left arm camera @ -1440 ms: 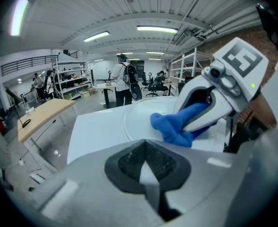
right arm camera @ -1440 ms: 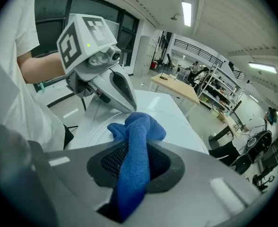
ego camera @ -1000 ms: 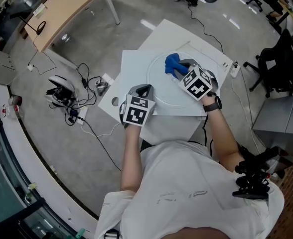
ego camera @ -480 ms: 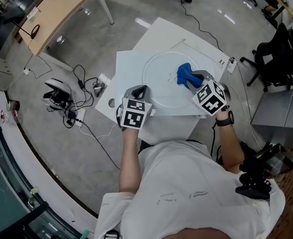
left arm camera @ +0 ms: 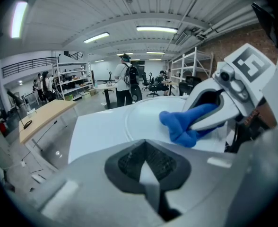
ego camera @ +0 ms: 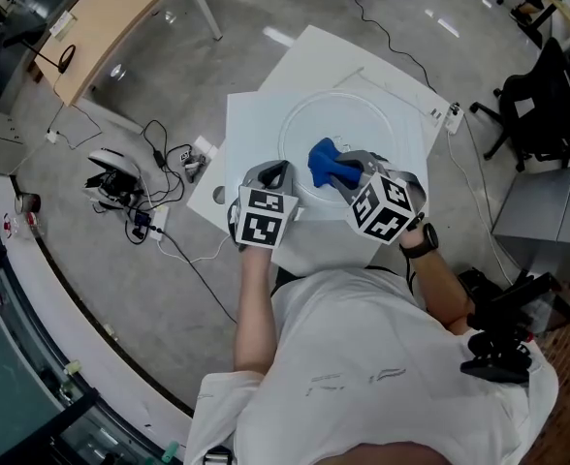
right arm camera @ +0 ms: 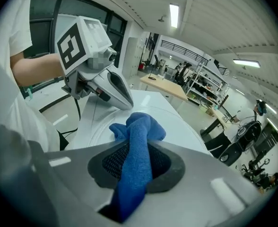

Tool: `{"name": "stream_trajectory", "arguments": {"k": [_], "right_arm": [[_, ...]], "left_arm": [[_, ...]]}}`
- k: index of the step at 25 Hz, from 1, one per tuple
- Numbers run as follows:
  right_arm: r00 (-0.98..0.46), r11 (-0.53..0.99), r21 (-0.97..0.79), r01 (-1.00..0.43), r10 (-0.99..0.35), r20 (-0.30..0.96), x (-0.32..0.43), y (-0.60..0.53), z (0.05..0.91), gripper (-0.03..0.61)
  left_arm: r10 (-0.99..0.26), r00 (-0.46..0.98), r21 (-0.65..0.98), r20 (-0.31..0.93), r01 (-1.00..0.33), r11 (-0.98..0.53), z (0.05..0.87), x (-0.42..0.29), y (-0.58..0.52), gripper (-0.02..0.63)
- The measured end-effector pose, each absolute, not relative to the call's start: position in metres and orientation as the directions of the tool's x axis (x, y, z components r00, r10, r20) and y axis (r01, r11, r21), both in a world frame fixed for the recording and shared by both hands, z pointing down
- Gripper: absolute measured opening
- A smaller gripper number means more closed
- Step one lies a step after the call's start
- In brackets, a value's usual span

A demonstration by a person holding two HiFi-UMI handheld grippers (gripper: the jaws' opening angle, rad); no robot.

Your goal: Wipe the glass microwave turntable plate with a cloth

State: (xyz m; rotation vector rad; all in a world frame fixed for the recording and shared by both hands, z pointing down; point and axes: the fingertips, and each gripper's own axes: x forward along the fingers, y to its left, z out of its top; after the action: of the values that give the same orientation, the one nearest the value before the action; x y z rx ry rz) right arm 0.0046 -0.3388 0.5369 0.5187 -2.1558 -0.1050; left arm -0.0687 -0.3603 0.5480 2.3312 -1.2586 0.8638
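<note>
The round glass turntable plate [ego camera: 367, 124] lies flat on a white board [ego camera: 256, 114]. My right gripper [ego camera: 346, 170] is shut on a blue cloth [ego camera: 325, 163] and presses it onto the near left part of the plate. In the right gripper view the cloth [right arm camera: 139, 131] bunches out past the jaws onto the plate [right arm camera: 181, 126]. My left gripper [ego camera: 277, 176] is shut, its tip down at the plate's near left rim. I cannot tell whether it grips the rim. The left gripper view shows the cloth [left arm camera: 184, 124] and the plate [left arm camera: 143, 110] just beyond its jaws.
A power strip [ego camera: 450, 116] sits at the board's right edge. On the floor to the left lie cables and a device [ego camera: 120, 177]. A wooden desk [ego camera: 110, 22] stands at the far left, a black chair [ego camera: 547, 105] at the right.
The right gripper swept the cloth across the plate, first toward the right, then back to the near left beside the left gripper. The left gripper has stayed where it was.
</note>
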Motion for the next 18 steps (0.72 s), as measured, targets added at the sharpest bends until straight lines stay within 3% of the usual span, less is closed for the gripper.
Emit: {"name": "stream_trajectory", "arguments": {"k": [8, 18], "right_arm": [[-0.536, 0.914, 0.286, -0.289, -0.402, 0.742, -0.035, -0.365, 0.536, 0.064], [-0.424, 0.808, 0.353, -0.471, -0.559, 0.713, 0.017, -0.429, 0.535, 0.064]], "left_arm": [[-0.624, 0.421, 0.018, 0.658, -0.838, -0.546, 0.545, -0.069, -0.357, 0.000], [-0.614, 0.433, 0.019, 0.660, -0.827, -0.562, 0.547, -0.066, -0.358, 0.000]]}}
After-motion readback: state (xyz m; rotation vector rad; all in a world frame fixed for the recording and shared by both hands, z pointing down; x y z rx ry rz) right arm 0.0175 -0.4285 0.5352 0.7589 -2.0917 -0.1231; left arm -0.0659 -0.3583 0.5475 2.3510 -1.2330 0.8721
